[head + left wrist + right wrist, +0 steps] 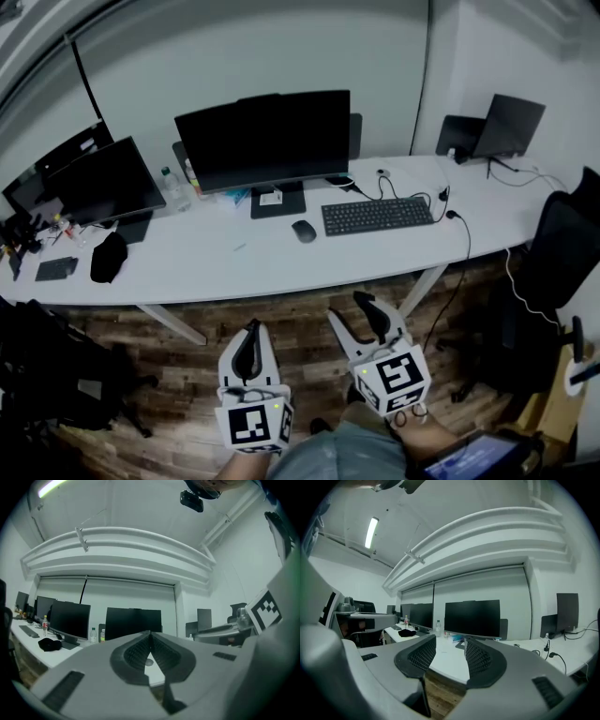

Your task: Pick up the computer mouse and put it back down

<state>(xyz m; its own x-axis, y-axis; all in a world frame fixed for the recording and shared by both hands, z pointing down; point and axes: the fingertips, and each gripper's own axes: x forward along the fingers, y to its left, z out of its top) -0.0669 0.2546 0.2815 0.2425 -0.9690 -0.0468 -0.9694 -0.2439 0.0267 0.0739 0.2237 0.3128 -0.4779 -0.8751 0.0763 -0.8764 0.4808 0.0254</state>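
Black computer mouse [304,231] sits on the white desk [234,262] just left of the keyboard [377,215], pickup not started, my right gripper [359,323] part open and empty, left gripper [249,349] closed on nothing, both well short of it.

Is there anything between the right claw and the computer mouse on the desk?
Nothing visible does. The open right claw hangs short of the desk, and only bare desktop lies before the mouse.
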